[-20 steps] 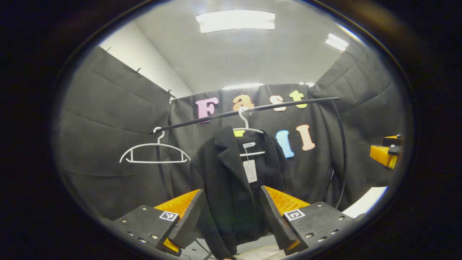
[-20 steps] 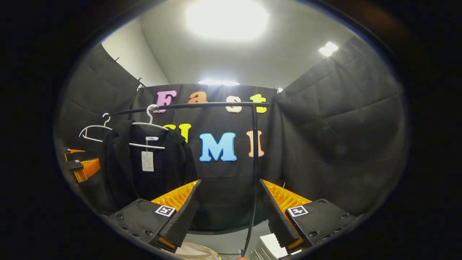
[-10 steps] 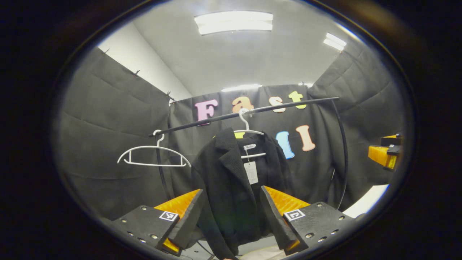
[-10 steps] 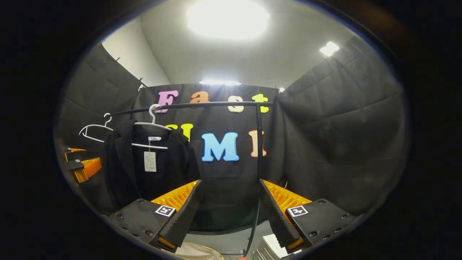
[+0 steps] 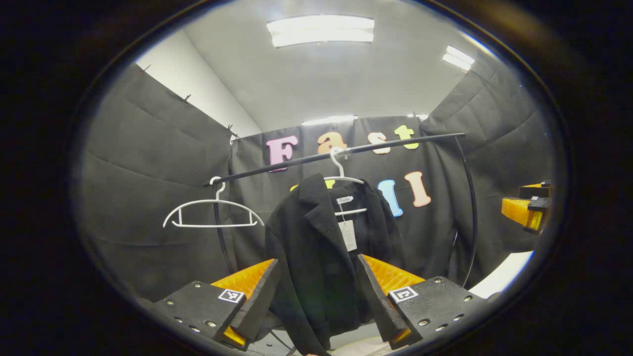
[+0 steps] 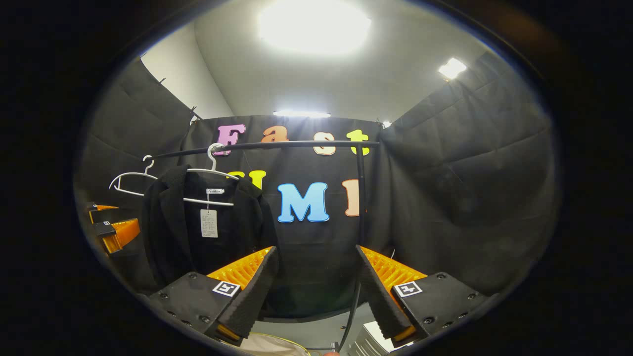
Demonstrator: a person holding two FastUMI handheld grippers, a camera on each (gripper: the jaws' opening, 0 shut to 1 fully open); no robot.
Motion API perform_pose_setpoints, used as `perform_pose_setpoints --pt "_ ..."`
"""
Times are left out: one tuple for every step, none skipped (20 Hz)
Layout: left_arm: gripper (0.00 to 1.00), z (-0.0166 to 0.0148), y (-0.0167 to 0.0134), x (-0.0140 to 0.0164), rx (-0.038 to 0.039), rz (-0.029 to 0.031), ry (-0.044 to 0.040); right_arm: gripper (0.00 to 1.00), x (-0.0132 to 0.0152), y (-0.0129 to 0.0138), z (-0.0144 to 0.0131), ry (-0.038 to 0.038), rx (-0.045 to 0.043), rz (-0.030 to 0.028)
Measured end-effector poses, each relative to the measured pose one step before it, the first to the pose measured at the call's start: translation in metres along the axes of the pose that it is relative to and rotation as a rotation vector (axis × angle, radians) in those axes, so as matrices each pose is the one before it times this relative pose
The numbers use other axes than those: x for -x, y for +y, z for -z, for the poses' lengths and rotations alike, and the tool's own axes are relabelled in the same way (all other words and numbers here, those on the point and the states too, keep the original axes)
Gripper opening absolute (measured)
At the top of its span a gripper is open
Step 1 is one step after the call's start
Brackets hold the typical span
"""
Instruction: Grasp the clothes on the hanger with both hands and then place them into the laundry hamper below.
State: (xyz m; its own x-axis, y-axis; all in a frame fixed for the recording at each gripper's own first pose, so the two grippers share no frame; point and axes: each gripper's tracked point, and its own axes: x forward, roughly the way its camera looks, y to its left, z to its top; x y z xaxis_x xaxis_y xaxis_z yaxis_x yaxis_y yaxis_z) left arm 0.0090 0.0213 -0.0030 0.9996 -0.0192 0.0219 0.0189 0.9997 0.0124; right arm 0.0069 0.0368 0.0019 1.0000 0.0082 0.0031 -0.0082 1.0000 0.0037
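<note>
Left gripper view places the black jacket [image 5: 321,257] at frame centre, hanging from a white hanger [image 5: 341,178] on the rail [image 5: 346,151]. No grasp is made; all steps remain. The left gripper [image 5: 316,296] is spread wide and holds nothing, as is the right gripper [image 6: 316,291]. An empty hanger [image 5: 212,212] hangs centre left, beside the jacket. The hamper cannot be identified.
</note>
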Motion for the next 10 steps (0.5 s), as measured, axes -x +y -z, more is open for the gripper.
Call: perform_pose_setpoints --pt "0.9 0.00013 0.00119 -0.00127 0.00164 0.00368 -0.00019 0.96 -0.00098 0.0035 0.00053 0.00137 -0.00135 -0.00046" --pt "0.89 0.00162 0.00098 -0.00177 0.00294 0.00353 0.00233 0.96 -0.00138 0.00362 0.00016 0.0008 -0.00296 0.00048" --pt "0.89 0.00016 0.00086 -0.00241 0.00347 0.00337 0.00106 0.96 -0.00036 0.00399 -0.00005 -0.00132 -0.00448 -0.00288" --pt "0.9 -0.00022 0.00069 -0.00119 0.00347 0.00478 -0.00142 0.97 -0.00119 0.0041 -0.00124 -0.00665 -0.00339 -0.0038" --pt "0.9 -0.00256 -0.00003 -0.00204 0.00109 0.00713 -0.00728 0.97 -0.00221 0.0043 -0.00168 -0.00815 -0.00098 -0.00522" --pt "0.9 -0.00261 0.00073 -0.00074 -0.00454 0.00345 -0.00807 0.97 -0.00309 0.00345 -0.00091 -0.00347 0.00067 -0.00588" --pt "0.9 -0.00285 0.00112 -0.00167 -0.00878 -0.00111 -0.00386 0.96 -0.0023 0.00366 -0.00061 -0.0005 -0.00196 -0.00676" --pt "0.9 -0.00074 -0.00043 -0.00175 -0.00745 0.00059 0.00011 0.96 -0.00313 0.00416 -0.00258 -0.00321 -0.00473 -0.00964" --pt "0.9 -0.00123 -0.00132 -0.00144 -0.00379 0.00251 0.00083 0.96 -0.00434 0.00283 -0.00321 -0.00717 -0.00439 -0.00762" --pt "0.9 -0.00101 -0.0014 -0.00214 -0.00114 0.00226 0.00084 0.96 -0.00446 0.00291 -0.00346 -0.00792 -0.00223 -0.00799"
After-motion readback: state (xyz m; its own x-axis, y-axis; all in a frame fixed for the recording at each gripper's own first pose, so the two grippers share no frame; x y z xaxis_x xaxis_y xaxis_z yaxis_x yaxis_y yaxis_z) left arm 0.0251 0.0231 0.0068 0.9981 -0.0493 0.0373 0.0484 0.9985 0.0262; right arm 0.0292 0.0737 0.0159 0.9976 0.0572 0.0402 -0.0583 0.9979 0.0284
